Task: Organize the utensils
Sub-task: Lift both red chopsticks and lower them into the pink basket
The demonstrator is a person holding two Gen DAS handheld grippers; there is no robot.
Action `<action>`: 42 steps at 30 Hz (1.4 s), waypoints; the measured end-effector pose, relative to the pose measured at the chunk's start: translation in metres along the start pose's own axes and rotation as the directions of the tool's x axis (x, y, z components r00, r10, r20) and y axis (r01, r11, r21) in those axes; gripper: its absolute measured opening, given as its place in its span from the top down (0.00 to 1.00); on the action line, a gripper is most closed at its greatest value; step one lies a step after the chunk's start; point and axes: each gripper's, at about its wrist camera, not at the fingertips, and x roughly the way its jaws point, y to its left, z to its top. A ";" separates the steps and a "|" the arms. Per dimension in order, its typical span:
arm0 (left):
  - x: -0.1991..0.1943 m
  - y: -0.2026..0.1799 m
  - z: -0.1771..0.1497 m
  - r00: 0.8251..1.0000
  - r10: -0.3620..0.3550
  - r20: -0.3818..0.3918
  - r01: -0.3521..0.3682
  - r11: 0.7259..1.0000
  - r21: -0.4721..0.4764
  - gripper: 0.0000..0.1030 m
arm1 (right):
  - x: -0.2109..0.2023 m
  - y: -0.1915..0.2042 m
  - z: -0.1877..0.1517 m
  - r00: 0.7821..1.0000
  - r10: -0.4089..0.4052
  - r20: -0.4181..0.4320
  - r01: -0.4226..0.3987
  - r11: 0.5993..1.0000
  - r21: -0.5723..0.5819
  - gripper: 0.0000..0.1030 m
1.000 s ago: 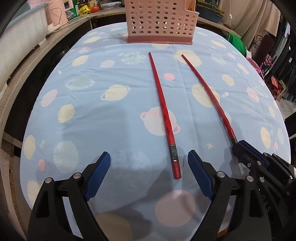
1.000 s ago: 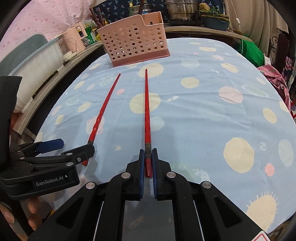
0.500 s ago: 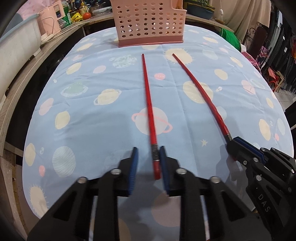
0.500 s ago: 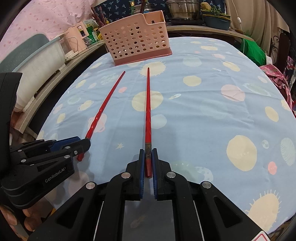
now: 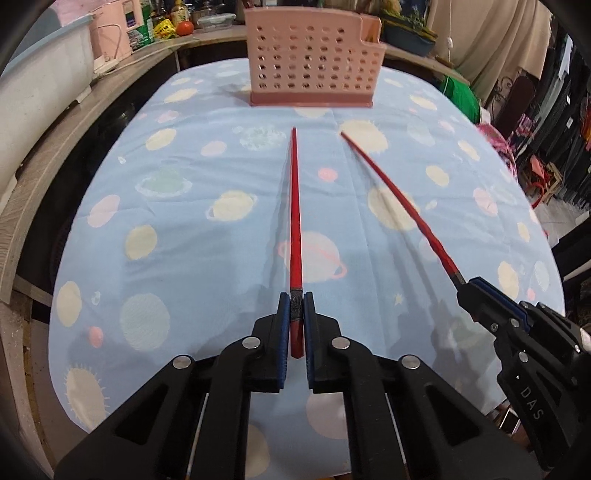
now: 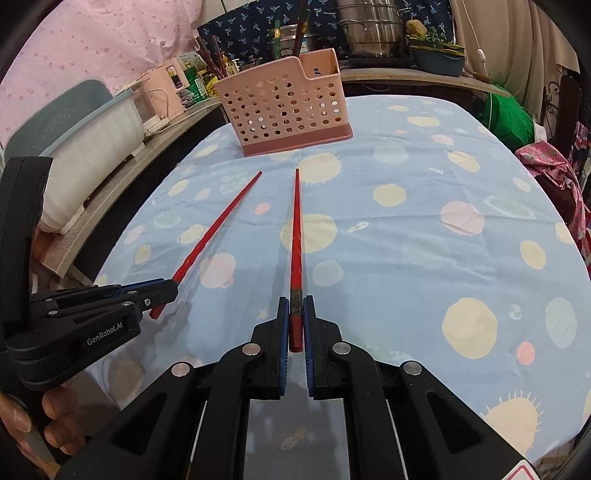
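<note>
My left gripper (image 5: 295,306) is shut on the thick end of a red chopstick (image 5: 294,214), which points toward the pink perforated utensil basket (image 5: 314,66) at the far end of the table. My right gripper (image 6: 295,310) is shut on the other red chopstick (image 6: 296,236), held above the cloth and also pointing at the basket (image 6: 284,103). Each gripper shows in the other's view: the right one (image 5: 469,288) with its chopstick (image 5: 399,203), the left one (image 6: 166,291) with its chopstick (image 6: 218,229).
The table wears a blue cloth with planets and suns (image 5: 184,229). A wooden counter (image 5: 55,147) runs along the left with a white tub (image 6: 92,147) and pink appliance (image 5: 110,33). Pots and jars (image 6: 369,29) stand behind the basket. Green and pink bags (image 6: 513,118) lie right.
My left gripper moved in around the left chopstick's thick end and closed on it. Both chopsticks now look raised and point more directly at the basket. The right gripper stayed shut.
</note>
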 end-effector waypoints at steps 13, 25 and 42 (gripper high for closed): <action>-0.072 0.017 0.075 0.980 -0.036 0.198 0.045 0.998 -0.044 0.93 | -0.054 0.001 0.104 0.970 0.039 0.242 -0.036 0.999 -0.015 0.93; -0.094 0.024 0.167 0.943 -0.011 0.332 0.027 0.999 -0.042 0.93 | -0.043 -0.002 0.191 0.944 0.077 0.321 -0.080 0.997 -0.006 0.93; -0.166 0.029 0.278 0.832 0.009 0.554 0.023 0.999 -0.049 0.93 | -0.068 0.001 0.320 0.847 0.127 0.517 -0.155 0.988 0.010 0.93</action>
